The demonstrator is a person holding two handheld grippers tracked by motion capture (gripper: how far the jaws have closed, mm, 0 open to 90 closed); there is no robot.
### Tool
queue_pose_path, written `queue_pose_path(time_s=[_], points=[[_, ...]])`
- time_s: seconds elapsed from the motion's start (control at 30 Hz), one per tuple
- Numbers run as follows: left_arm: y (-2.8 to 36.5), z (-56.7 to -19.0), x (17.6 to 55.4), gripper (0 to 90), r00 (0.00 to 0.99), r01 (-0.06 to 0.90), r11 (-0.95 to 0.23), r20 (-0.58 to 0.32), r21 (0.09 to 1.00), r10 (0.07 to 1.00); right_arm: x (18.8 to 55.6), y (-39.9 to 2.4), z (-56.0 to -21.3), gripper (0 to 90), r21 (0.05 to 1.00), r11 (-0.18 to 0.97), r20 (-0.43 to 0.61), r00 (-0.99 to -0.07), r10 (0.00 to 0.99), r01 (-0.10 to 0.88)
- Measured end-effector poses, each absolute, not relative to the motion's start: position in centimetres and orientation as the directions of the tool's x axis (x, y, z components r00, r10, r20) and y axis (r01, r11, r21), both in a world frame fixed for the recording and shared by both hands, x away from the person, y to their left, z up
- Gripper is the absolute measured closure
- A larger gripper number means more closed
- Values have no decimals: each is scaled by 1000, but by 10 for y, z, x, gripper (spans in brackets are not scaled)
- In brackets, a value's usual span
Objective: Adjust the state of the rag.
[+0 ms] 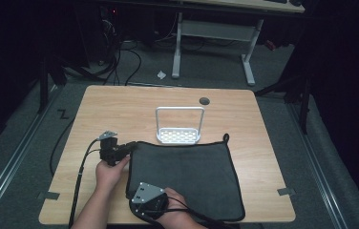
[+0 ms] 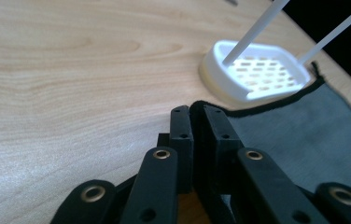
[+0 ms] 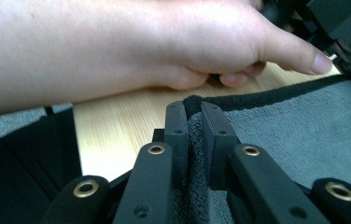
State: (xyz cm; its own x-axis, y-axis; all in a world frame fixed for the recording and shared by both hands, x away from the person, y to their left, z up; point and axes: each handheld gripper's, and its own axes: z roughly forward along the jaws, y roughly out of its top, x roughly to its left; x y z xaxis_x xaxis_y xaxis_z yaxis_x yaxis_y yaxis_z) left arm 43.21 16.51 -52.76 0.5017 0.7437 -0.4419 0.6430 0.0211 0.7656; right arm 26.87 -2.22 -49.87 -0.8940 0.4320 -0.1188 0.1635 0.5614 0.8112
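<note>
On the pale wooden table (image 1: 120, 102), two grippers are pinching one dark grey terry cloth (image 1: 192, 176).
Left gripper (image 2: 197, 116) is clamping its nine-o'clock far corner, right gripper (image 3: 193, 114) its seven-o'clock near corner, probably for lifting or folding; white slotted plastic rack (image 1: 178, 136) is touching at twelve.

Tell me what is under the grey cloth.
The grey cloth lies flat on the wooden table; wood shows around its edges. Whatever lies beneath its middle is covered.

A dark grey towel (image 1: 192, 179) lies flat on the table, black-edged, its left corners pinched.
</note>
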Motion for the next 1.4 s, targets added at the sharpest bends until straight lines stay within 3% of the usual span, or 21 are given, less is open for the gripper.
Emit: queue_pose_path(time_s=[0.33,0.63,0.9,1.4], points=[[217,-524,415,826,397,638,133,-471,759,788,265,17,-490,827,829,550,-141,-913,383,103],[260,-496,399,826,342,595,185,-455,782,822,265,51,-471,827,855,517,-144,-934,327,49],[226,-494,403,825,370,605,145,-437,783,820,266,30,-470,825,858,510,-145,-921,363,66],[119,-496,415,823,474,602,42,-399,797,784,258,-92,-480,822,845,508,-156,-834,529,165]])
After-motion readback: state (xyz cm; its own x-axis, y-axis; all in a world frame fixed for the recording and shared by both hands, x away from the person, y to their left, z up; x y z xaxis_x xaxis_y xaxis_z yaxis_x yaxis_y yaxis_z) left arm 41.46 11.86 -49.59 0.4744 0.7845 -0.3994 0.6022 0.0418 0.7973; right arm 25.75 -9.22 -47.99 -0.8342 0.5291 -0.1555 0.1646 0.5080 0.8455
